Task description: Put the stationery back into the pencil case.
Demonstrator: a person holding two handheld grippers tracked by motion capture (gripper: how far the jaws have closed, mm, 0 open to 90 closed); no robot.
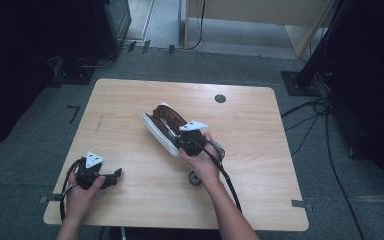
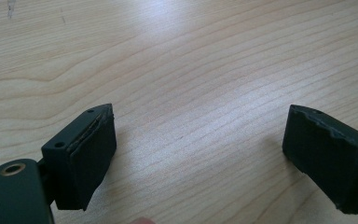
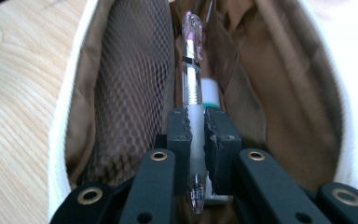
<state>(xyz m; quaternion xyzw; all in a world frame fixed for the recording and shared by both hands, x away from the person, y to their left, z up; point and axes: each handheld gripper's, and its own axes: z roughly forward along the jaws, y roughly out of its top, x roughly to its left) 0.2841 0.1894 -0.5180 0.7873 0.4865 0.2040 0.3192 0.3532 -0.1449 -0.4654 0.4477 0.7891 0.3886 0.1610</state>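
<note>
Right gripper (image 3: 197, 140): jaws clamped on a clear pen (image 3: 192, 84), held over the open mouth of the white pencil case (image 1: 161, 131) mid-bench (image 1: 130, 100), pink-capped end pointing inside. Judged: pen not yet released, so insertion, release and closing remain. Left gripper (image 2: 200, 154): jaws wide apart, empty, above bare wood.
</note>
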